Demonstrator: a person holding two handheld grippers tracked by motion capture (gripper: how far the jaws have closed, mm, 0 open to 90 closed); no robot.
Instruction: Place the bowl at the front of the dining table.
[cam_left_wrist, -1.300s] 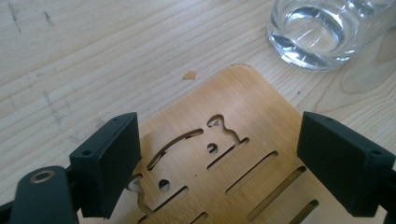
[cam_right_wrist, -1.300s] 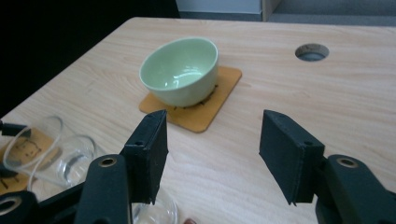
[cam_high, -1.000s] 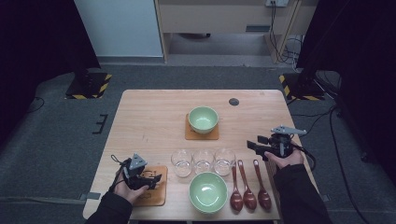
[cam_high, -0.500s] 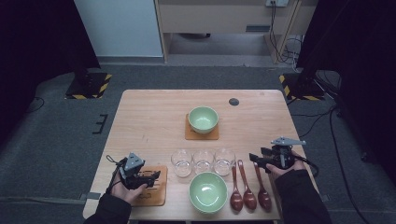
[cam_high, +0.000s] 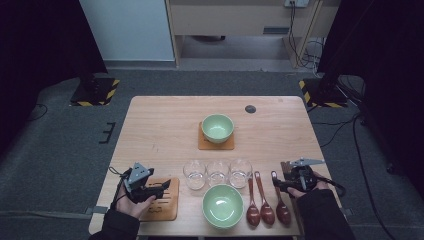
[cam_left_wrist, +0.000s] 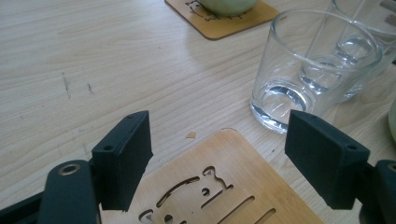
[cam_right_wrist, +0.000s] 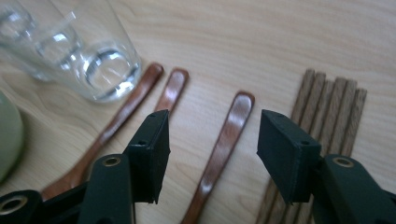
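Note:
My left gripper hovers open over a wooden coaster with cut-out shapes at the table's near left. Its jaws have narrowed slightly and nothing is between them. My right gripper is open low over the rightmost of three brown wooden spoons. Its jaws have just been closing. The spoon's handle lies between and below them, and the pads do not touch it. A bundle of brown chopsticks lies just beyond that spoon.
Three empty glasses stand in a row mid-table. A green bowl sits near the front edge. Another green bowl rests on a coaster farther back. The other two spoons lie beside the glasses.
My right gripper has come toward the near edge and lower, down to the spoons. The left gripper has stayed over the coaster.

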